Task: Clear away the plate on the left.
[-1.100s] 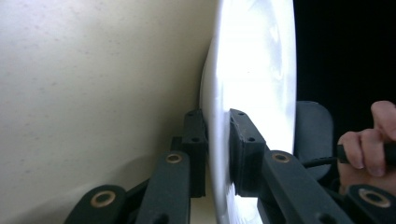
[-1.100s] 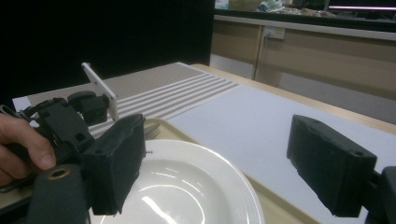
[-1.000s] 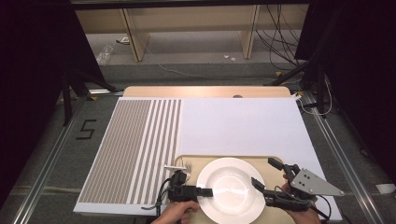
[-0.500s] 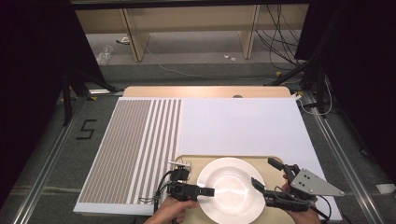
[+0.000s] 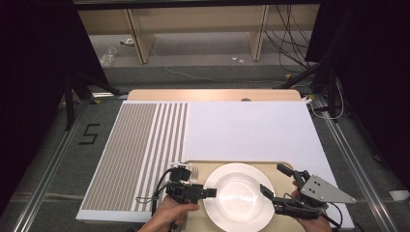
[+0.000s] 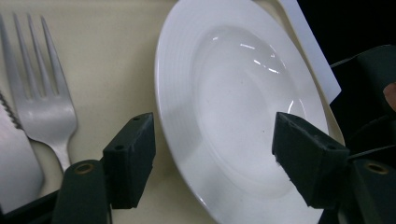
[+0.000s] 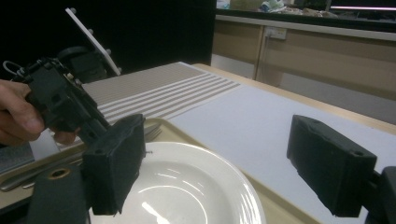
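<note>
Sitting on a beige tray [image 5: 290, 166] at the near edge of the bench [image 5: 217, 94], the white plate [image 5: 240, 195] lies between the two grippers. The left gripper [image 5: 212, 192] hangs over the plate's left rim, and its fingers [image 6: 130, 158] have just been opening: in the left gripper view they stand spread, one over the tray just left of the rim and the other over the plate's well, with the rim below the gap and neither pad pressing on it. A fork [image 6: 39, 100] lies on the tray just left of the plate, with what looks like a knife blade [image 6: 16, 163] beside it, though it is cut off at the picture's edge. The right gripper [image 5: 273, 180] sits at the plate's right side, its fingers [image 7: 114, 161] spread wide; one is over or at the plate's edge, and whether it touches is hard to tell. A white and striped mat [image 5: 193, 135] covers the bench beyond the tray.
</note>
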`<state>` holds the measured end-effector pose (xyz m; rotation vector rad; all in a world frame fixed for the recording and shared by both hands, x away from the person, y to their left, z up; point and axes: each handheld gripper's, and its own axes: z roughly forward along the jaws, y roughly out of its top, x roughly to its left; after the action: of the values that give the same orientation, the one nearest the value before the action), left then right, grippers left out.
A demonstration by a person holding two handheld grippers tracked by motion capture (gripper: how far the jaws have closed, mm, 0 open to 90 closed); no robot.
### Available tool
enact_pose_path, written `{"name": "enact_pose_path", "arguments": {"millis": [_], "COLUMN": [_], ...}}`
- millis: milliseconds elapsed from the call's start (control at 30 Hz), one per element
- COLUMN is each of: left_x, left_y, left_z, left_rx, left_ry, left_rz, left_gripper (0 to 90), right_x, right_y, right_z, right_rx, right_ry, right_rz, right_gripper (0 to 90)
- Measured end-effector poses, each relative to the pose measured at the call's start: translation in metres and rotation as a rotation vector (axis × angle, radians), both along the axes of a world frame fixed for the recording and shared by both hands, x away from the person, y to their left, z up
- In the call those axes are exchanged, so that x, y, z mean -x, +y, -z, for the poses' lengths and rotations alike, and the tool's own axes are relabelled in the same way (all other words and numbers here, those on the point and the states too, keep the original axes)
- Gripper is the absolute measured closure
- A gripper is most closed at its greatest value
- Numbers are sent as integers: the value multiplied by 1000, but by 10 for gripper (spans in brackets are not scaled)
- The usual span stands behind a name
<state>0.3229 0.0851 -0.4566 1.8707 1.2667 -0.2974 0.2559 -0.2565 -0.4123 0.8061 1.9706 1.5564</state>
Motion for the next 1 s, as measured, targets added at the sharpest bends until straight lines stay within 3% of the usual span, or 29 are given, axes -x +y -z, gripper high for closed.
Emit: {"name": "enact_pose_path", "arguments": {"millis": [67, 200, 267, 533, 800, 1000], "left_x": [0, 4, 6, 10, 14, 15], "left_y": [3, 6, 7, 10, 13, 18], "left_z": [-4, -13, -16, -23, -28, -31], "left_rx": [-5, -40, -36, -42, -16, -1], "left_ry": [-45, -182, -238, -370, -479, -550], "left_rz": [-2, -5, 11, 25, 59, 38], "left_gripper": [287, 287, 286, 276, 266, 264], "right_x": [0, 0, 0, 0, -1, -2], "right_y": [0, 0, 0, 0, 0, -1], "right_z": [0, 0, 0, 1, 1, 2], "right_rx": [-2, -1, -3, -5, -4, -11], "right_ry": [0, 1, 1, 2, 7, 14], "right_rz": [0, 0, 0, -1, -1, -1], "right_gripper": [203, 203, 203, 203, 203, 202]}}
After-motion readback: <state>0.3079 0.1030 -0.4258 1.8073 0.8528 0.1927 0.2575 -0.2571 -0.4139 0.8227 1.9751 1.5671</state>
